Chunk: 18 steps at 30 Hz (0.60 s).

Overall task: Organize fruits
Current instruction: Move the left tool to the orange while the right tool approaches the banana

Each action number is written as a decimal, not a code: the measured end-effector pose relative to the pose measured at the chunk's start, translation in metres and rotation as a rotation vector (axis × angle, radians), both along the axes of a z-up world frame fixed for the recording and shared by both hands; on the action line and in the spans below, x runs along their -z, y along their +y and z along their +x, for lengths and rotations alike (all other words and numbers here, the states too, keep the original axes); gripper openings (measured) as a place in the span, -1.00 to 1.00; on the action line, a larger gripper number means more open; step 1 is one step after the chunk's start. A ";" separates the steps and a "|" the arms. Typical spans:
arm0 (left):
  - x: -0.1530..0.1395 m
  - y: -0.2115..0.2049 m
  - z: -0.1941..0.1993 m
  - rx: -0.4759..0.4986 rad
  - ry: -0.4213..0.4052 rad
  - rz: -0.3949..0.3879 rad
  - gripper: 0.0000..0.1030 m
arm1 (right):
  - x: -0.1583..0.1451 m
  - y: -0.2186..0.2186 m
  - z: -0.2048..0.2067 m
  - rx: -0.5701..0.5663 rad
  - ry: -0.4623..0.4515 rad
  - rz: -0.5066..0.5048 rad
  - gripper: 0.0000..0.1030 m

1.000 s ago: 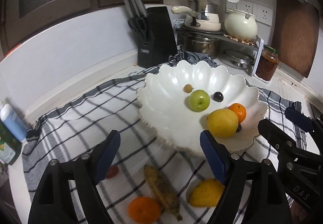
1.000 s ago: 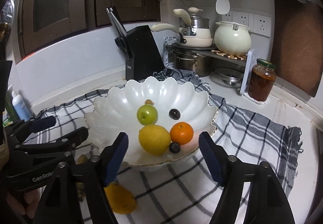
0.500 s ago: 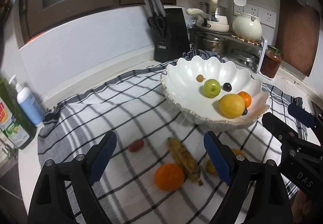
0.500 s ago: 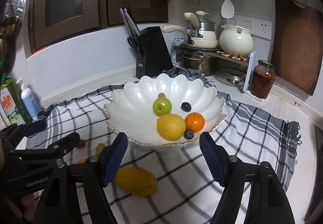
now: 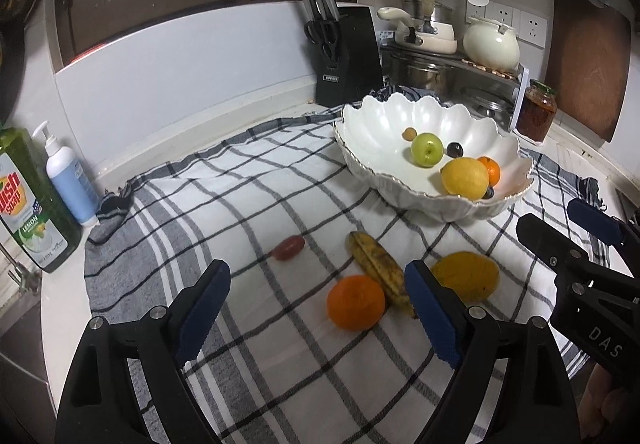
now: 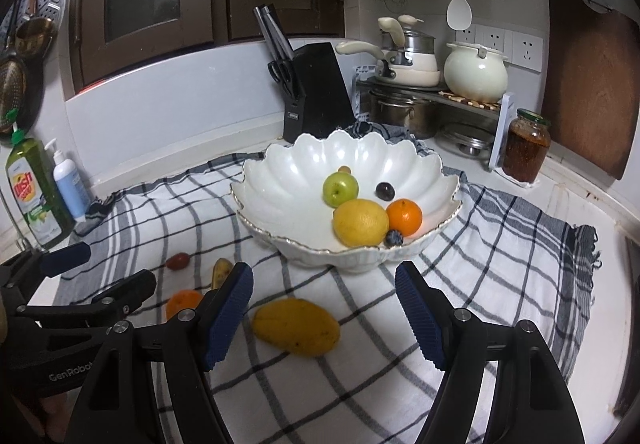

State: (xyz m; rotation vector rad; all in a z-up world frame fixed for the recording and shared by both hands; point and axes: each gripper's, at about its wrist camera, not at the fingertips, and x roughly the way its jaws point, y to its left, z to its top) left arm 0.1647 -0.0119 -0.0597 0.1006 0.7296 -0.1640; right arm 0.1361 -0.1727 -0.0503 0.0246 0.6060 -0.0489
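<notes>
The white scalloped bowl (image 6: 280, 200) sits on the checked cloth (image 5: 248, 180) toward the back of the counter, and it already holds part of the fruit: a green apple (image 6: 340, 189), a lemon (image 6: 361, 223), a small orange (image 6: 404, 217), a dark plum (image 6: 385, 191), a blueberry (image 6: 393, 237) tucked at the near rim, and a tiny tan fruit (image 5: 409, 133) behind the apple that is too small to name.

Four pieces lie loose on the cloth in front of the bowl — a yellow mango (image 6: 295, 327) nearest the right side, a spotted banana (image 5: 379, 271), an orange (image 5: 355, 302) touching the banana's near end, and a small red fruit (image 5: 288, 247) off by itself to the left. So, judging from how things lie, the sorting looks a little past halfway: six in, four out.

The left tongs (image 5: 316, 314) hang above the cloth with the jaws spread wide and nothing between them; the orange shows in the gap beyond the tips. The right tongs (image 6: 324, 314) are likewise parted and empty, with the mango just ahead between the tips — probably the next pick for that side.

Around the edges: a black knife block (image 6: 316, 92), a rack of pots, a jar (image 6: 525, 150) and a green dish soap bottle (image 5: 28, 200) beside a pump bottle (image 5: 70, 180).
</notes>
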 end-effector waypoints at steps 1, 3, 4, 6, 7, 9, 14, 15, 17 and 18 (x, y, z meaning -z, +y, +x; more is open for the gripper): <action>0.002 0.000 0.000 0.002 0.003 0.000 0.73 | 0.001 0.000 -0.001 0.002 0.003 0.000 0.44; 0.006 0.001 -0.002 0.005 0.010 0.003 0.73 | 0.005 0.001 -0.002 0.005 0.011 0.000 0.44; 0.007 0.001 -0.002 0.006 0.013 0.002 0.73 | 0.007 0.001 -0.003 0.006 0.015 0.001 0.44; 0.010 0.001 -0.002 0.008 0.020 0.004 0.73 | 0.011 0.001 -0.004 0.007 0.023 0.001 0.44; 0.012 0.001 -0.002 0.011 0.023 0.004 0.73 | 0.013 0.001 -0.004 0.008 0.026 0.001 0.44; 0.015 0.001 -0.002 0.016 0.033 0.006 0.73 | 0.016 0.001 -0.004 0.010 0.034 0.002 0.44; 0.029 -0.002 0.002 0.028 0.065 0.012 0.73 | 0.025 0.001 -0.002 0.017 0.054 0.001 0.44; 0.031 -0.002 0.003 0.029 0.071 0.013 0.73 | 0.028 0.001 -0.001 0.019 0.060 0.000 0.44; 0.037 -0.004 0.005 0.036 0.086 0.014 0.73 | 0.032 0.000 0.000 0.022 0.071 -0.001 0.44; 0.039 -0.005 0.006 0.039 0.090 0.014 0.73 | 0.033 -0.001 0.001 0.023 0.075 -0.002 0.44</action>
